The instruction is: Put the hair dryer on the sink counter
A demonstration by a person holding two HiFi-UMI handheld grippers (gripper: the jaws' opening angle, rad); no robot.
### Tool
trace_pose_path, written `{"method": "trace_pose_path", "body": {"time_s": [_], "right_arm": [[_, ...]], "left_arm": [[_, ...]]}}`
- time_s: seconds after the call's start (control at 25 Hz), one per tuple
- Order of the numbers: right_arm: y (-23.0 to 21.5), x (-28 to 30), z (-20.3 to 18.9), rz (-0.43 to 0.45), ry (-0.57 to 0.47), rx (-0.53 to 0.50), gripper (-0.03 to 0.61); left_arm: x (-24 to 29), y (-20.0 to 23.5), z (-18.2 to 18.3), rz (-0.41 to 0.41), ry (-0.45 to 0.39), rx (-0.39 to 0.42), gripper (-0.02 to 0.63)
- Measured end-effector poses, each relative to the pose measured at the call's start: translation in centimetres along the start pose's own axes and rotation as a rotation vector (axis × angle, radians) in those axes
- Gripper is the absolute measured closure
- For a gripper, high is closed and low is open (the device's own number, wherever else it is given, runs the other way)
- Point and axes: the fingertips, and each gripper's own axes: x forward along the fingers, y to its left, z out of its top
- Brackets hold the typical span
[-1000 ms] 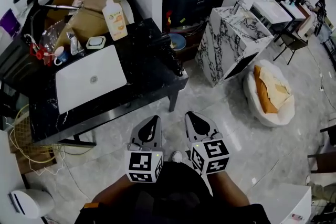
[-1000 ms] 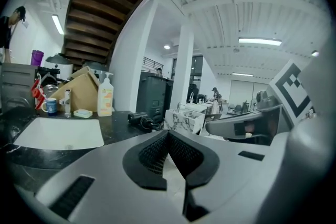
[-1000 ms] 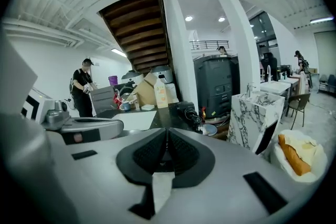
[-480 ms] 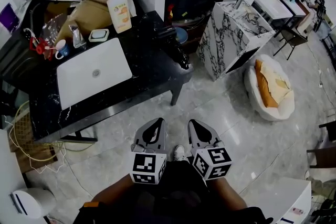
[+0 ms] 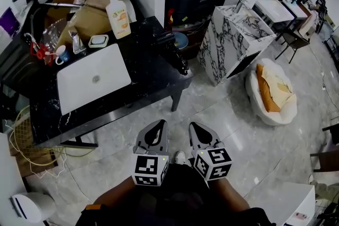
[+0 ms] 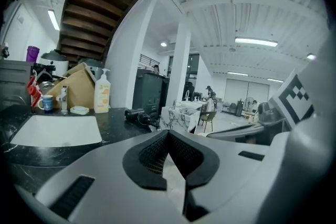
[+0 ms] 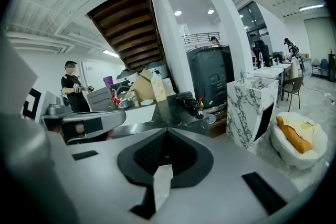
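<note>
Hair dryer point(image 5: 168, 42) — outline indistinct against the black table point(image 5: 145, 74)

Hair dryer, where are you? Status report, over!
Left gripper shut, empty. Right gripper shut, empty. Hair dryer untouched on the black table's right end, grippers well short of it. Only floor in between.

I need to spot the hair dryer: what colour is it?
The hair dryer is black; head view shows it best.

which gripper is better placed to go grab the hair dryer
Right, but barely: the hair dryer lies at the table's right end, more nearly straight ahead of the right gripper than the left gripper. Both are shut and empty.
</note>
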Motion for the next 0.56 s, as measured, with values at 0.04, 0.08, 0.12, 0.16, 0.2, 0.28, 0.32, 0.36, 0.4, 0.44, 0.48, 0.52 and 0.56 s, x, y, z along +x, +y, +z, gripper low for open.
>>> {"method": "trace_pose_path", "body": {"time_s": [0.04, 0.08, 0.12, 0.16, 0.2, 0.28, 0.32, 0.36, 0.4, 0.44, 0.48, 0.52, 0.56], "right_arm": [[-0.2, 0.0, 0.2, -0.001, -0.003, -0.002, 0.565], [-0.3, 0.0, 0.4, -0.001, -0.008, -0.004, 0.565], [-0.5, 0.0, 0.7, -0.001, -0.013, -0.006, 0.565], [-0.6, 0.1, 0.9, -0.001, -0.018, -0.008, 0.565], [-0.8, 0.1, 1.0, -0.002, -0.023, -0.01, 0.565], [-1.2, 0.0, 1.2, -0.008, -0.029, -0.012, 0.565], [-1.4, 0.0, 1.3, -0.011, -0.032, -0.011, 0.565], [-1.6, -0.2, 1.4, -0.015, -0.035, -0.011, 0.565], [-1.8, -0.3, 1.4, -0.017, -0.038, -0.011, 0.565], [-1.9, -0.4, 1.5, -0.019, -0.04, -0.013, 0.565], [-2.0, -0.4, 1.5, -0.02, -0.042, -0.014, 0.565], [-2.2, -0.5, 1.6, -0.021, -0.043, -0.016, 0.565], [-2.3, -0.6, 1.6, -0.021, -0.044, -0.017, 0.565]], "left_arm": [[0.1, 0.0, 0.2, 0.001, -0.005, 0.001, 0.607], [0.3, -0.1, 0.4, 0.002, -0.01, 0.001, 0.607], [0.5, -0.1, 0.6, 0.003, -0.015, 0.002, 0.607], [0.6, -0.1, 0.8, 0.004, -0.02, 0.003, 0.607], [0.8, -0.2, 1.0, 0.004, -0.025, 0.004, 0.607], [1.1, -0.4, 1.4, 0.001, -0.035, 0.009, 0.607], [1.2, -0.6, 1.6, -0.002, -0.039, 0.011, 0.607], [1.3, -0.7, 1.7, -0.004, -0.043, 0.013, 0.607], [1.4, -0.9, 1.8, -0.006, -0.046, 0.014, 0.607], [1.4, -1.0, 1.9, -0.008, -0.048, 0.015, 0.607], [1.5, -1.1, 1.9, -0.008, -0.049, 0.015, 0.607], [1.6, -1.3, 2.0, -0.009, -0.049, 0.015, 0.607], [1.6, -1.4, 2.0, -0.01, -0.05, 0.015, 0.607]]}}
